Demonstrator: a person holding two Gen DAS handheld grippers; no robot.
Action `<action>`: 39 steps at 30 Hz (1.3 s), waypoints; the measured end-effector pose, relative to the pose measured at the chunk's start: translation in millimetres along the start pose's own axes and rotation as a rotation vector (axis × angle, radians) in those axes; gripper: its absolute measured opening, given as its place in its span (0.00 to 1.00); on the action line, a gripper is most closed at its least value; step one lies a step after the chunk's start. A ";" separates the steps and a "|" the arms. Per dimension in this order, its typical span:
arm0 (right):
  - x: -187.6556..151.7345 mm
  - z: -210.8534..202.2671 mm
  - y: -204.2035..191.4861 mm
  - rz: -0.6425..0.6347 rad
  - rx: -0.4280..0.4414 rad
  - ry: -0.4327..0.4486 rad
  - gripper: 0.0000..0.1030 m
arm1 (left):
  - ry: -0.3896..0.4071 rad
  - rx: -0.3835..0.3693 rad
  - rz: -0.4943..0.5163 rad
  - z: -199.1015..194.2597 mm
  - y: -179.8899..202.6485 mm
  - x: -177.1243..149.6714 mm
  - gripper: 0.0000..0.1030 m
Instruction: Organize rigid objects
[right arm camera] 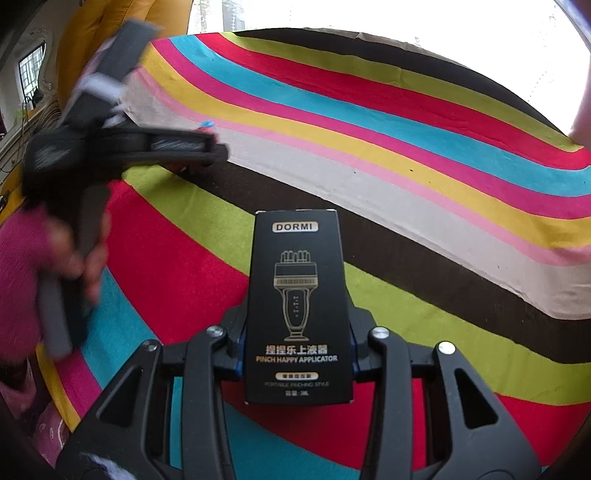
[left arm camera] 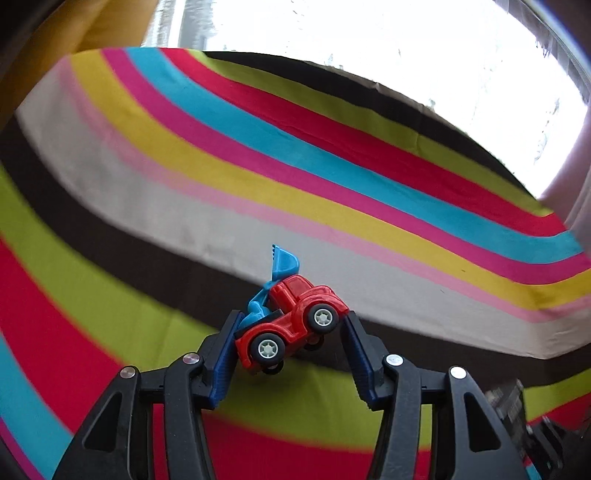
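Observation:
A red toy truck with a blue scoop hangs tilted above the striped cloth, and my left gripper is shut on it with its blue pads pressing both sides. My right gripper is shut on a black DORMI box, which stands upright between the fingers and hides their tips. In the right wrist view the left gripper appears blurred at the left, held by a hand in a pink sleeve, with a bit of the blue scoop showing at its tip.
A cloth with wide coloured stripes covers the whole surface under both grippers. Its far edge meets a bright window. Yellow fabric and a cluttered shelf lie at the left. A dark object shows at the left wrist view's lower right.

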State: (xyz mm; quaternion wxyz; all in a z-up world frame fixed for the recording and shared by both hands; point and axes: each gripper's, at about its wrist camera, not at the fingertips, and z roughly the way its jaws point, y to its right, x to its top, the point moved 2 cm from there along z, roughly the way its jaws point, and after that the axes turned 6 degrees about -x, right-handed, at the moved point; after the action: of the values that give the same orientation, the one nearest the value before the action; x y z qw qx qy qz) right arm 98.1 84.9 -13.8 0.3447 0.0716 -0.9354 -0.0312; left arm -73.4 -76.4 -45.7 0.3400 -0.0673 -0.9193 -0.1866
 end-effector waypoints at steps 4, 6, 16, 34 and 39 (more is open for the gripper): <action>1.8 4.3 0.7 0.002 0.005 -0.001 0.42 | 0.005 -0.041 -0.012 -19.5 -2.7 -18.0 0.52; 1.6 4.5 1.3 0.006 0.010 0.000 0.42 | -0.002 -0.067 -0.040 -26.9 -6.7 -26.2 0.52; -7.7 -3.3 8.1 0.043 0.051 -0.002 0.42 | -0.028 -0.095 0.008 -55.8 4.5 -54.6 0.52; -16.7 -34.4 8.6 0.058 0.079 0.033 0.42 | -0.016 -0.109 0.104 -90.8 17.5 -82.2 0.52; -17.6 -41.3 5.1 0.043 0.083 0.037 0.42 | -0.008 -0.100 0.106 -102.0 11.2 -88.3 0.52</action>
State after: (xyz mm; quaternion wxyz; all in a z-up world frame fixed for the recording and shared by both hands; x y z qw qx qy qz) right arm 137.5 92.3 6.8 0.3594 0.0662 -0.9307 0.0166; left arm 57.7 -105.5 -28.5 0.3421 -0.1338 -0.9052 -0.2138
